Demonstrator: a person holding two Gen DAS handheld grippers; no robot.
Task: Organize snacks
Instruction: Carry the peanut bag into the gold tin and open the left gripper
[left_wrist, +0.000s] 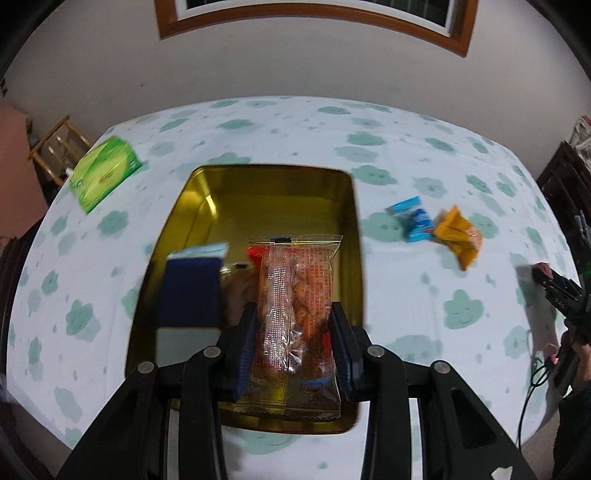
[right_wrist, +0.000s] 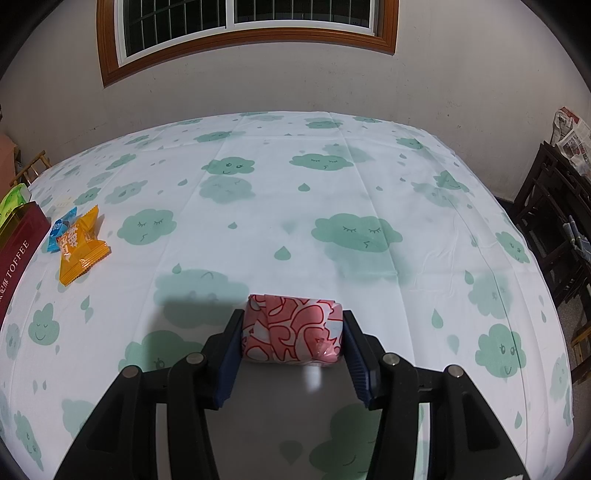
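My left gripper (left_wrist: 293, 325) is shut on a clear snack packet with orange-red pieces (left_wrist: 293, 314), held over the open gold tin (left_wrist: 347, 206). Inside the tin lie a dark blue box (left_wrist: 190, 291) and other wrapped snacks, partly hidden. My right gripper (right_wrist: 293, 332) is shut on a pink and red patterned packet (right_wrist: 291, 332) just above the tablecloth. A blue packet (left_wrist: 415, 218) and an orange packet (left_wrist: 460, 232) lie right of the tin; they also show at the left of the right wrist view, the blue one (right_wrist: 61, 229) and the orange one (right_wrist: 79, 247).
A green tissue box (left_wrist: 105, 171) sits at the table's far left. The tin's dark red side marked TOFFEE (right_wrist: 16, 258) shows at the left edge. The right gripper (left_wrist: 565, 299) appears at the right of the left wrist view. Dark wooden furniture (right_wrist: 554, 229) stands right of the table.
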